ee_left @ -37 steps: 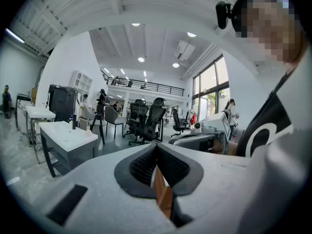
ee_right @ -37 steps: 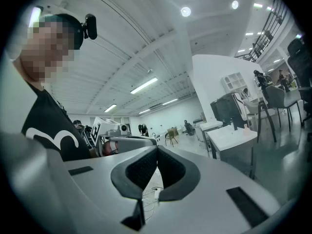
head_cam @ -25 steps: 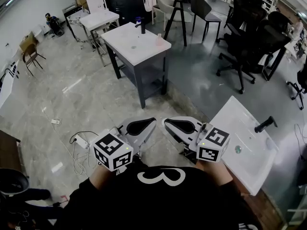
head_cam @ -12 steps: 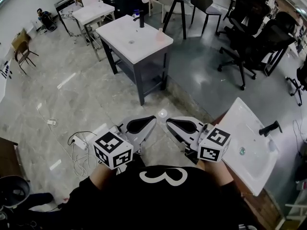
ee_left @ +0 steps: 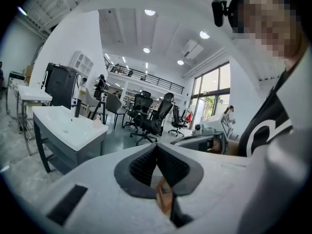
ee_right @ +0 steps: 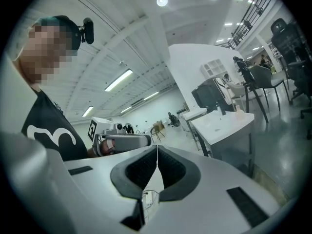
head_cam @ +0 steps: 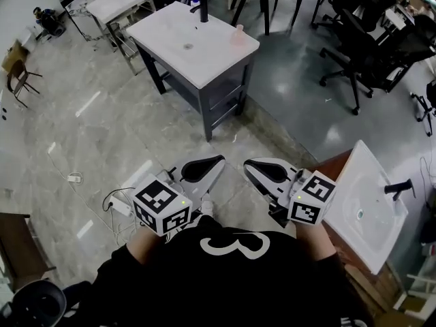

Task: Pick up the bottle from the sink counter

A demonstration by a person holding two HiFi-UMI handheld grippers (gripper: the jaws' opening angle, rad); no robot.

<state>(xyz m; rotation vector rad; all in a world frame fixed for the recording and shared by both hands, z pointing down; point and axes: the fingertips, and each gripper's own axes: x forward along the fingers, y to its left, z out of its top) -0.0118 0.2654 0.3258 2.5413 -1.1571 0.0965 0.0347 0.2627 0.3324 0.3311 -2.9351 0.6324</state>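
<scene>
So, left gripper point(head_cam: 201, 172) and right gripper point(head_cam: 267, 172) both sit clenched and empty, well apart from the far sink counter point(head_cam: 178, 43). Walk in close first, then open wide around the pink bottle point(head_cam: 237, 35).

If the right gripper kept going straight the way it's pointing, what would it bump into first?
Probably nothing nearby. The right gripper, jaws together, points out over open floor. In its own view the sink counter stands to the right of that line. Depth is hard to judge here.

The tiled floor point(head_cam: 102, 135) shines glossy; the white sink counter point(head_cam: 204, 53) looks smooth.
</scene>
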